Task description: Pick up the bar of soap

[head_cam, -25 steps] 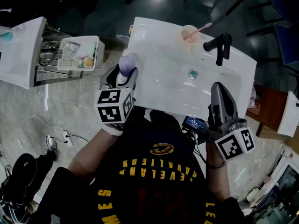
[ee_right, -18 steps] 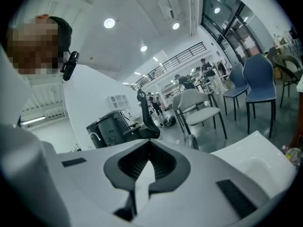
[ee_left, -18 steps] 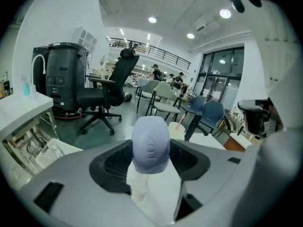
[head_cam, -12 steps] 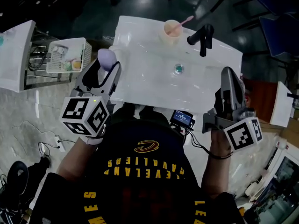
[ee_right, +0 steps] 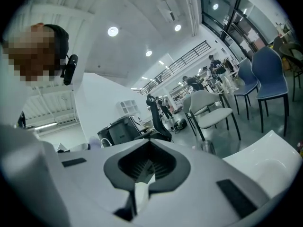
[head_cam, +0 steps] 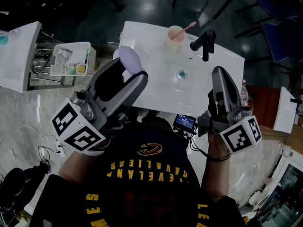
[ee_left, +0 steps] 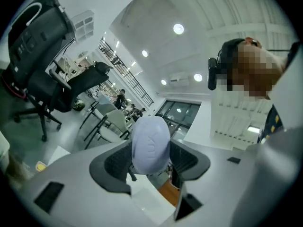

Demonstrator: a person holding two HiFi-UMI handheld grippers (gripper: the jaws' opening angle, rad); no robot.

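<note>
In the head view, the left gripper [head_cam: 130, 71] grips the bar of soap [head_cam: 129, 59] between its two tips. The soap is pale purple and sticks out past the tips. It is held up by the left edge of the white sink [head_cam: 158, 91]. A cup [head_cam: 175, 34] with a pink toothbrush [head_cam: 190, 23] stands far ahead of this gripper, and a black tap [head_cam: 205, 42] is beside the cup. A white basket [head_cam: 71, 58] sits off to the gripper's left. The right gripper [head_cam: 218, 74] is over the sink's right side.

In the left gripper view, the soap [ee_left: 150, 142] is squeezed between the dark pads [ee_left: 113, 163] of the left gripper [ee_left: 150, 161]. The gripper points up at the ceiling lights.

In the right gripper view, the right gripper [ee_right: 144, 169] has its jaws pressed together with nothing in them. A white chair [ee_right: 208, 109] and a blue chair [ee_right: 267, 74] stand far ahead of it.
</note>
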